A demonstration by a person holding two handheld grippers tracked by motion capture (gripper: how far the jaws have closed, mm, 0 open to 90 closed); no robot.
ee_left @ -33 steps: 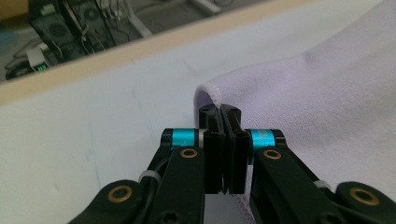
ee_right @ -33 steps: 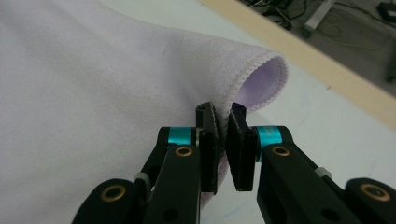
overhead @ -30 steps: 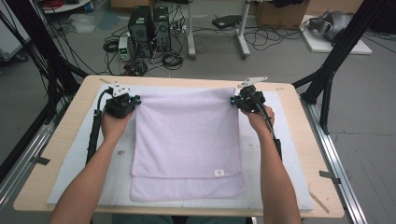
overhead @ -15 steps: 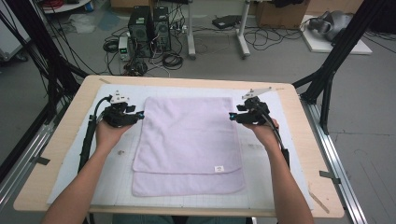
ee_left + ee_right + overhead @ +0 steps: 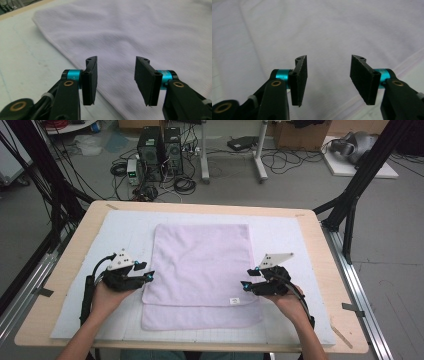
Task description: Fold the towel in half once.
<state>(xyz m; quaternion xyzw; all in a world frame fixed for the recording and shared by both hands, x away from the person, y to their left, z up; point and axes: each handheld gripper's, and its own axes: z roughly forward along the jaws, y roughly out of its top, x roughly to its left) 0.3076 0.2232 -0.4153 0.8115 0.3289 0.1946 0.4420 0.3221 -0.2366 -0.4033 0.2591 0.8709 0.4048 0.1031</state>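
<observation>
A folded lilac towel (image 5: pixel 202 270) lies flat mid-counter (image 5: pixel 320 235) on a white mat (image 5: pixel 285 232). The left gripper (image 5: pixel 149 276) and right gripper (image 5: pixel 245 285) flank its near edges, jaws just opened, parted with nothing between them

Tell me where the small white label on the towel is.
In the high view the label sits near the right end of the towel's upper layer's near edge, just left of the right tongs.

Towel (image 5: pixel 200 265) matt ribbed cloth; table (image 5: pixel 75 235) pale wood.
</observation>
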